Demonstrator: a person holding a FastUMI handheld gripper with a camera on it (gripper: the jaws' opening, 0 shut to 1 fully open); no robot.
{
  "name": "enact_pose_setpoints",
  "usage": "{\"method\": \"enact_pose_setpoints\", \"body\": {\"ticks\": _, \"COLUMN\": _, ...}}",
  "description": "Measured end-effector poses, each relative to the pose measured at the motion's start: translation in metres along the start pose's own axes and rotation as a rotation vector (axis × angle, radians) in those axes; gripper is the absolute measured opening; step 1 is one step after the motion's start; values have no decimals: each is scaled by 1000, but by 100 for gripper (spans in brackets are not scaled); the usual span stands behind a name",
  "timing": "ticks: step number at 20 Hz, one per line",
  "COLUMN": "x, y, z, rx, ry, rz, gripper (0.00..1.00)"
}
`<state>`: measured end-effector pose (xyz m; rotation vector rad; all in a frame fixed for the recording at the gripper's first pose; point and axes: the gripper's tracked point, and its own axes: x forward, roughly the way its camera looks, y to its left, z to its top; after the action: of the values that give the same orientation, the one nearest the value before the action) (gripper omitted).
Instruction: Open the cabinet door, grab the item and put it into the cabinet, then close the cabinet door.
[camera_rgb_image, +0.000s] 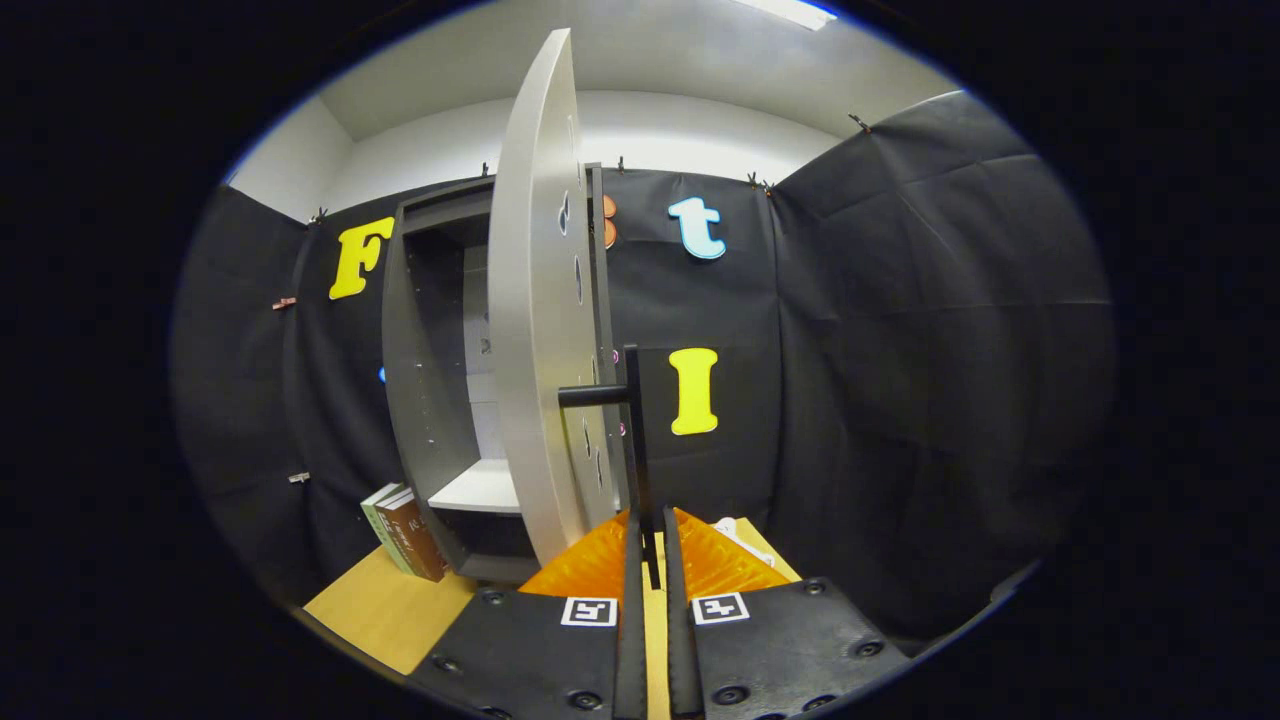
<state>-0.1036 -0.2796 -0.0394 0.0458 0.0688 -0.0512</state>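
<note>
A dark grey cabinet (425, 360) stands on a wooden table, with a white shelf (480, 490) inside it. Its pale door (540, 330) is swung out toward me and I see it almost edge-on. A black vertical handle (632, 440) sticks out from the door on a short post. My gripper (650, 545) is shut on the lower end of that handle, which runs down between the two fingers. Two books (402, 532) lean upright against the cabinet's left side, down by its foot.
The wooden table (385, 610) runs under the cabinet and the fingers. A small white object (738, 532) lies on it just right of the fingers, partly hidden. Black cloth walls close the booth at the back and on both sides.
</note>
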Motion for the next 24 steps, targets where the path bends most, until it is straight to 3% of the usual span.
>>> {"method": "enact_pose_setpoints", "body": {"ticks": 7, "x": -42, "y": 12, "z": 55, "rx": -36, "ry": -137, "rz": -49, "gripper": 13}}
{"method": "enact_pose_setpoints", "body": {"ticks": 12, "x": -69, "y": 65, "z": 71, "rx": -86, "ry": -207, "rz": 11, "gripper": 13}}
{"method": "enact_pose_setpoints", "body": {"ticks": 18, "x": -59, "y": 151, "z": 40, "rx": -77, "ry": -129, "rz": 142, "gripper": 13}}
{"method": "enact_pose_setpoints", "body": {"ticks": 24, "x": -18, "y": 210, "z": -15, "rx": -73, "ry": 20, "rz": 114, "gripper": 9}}
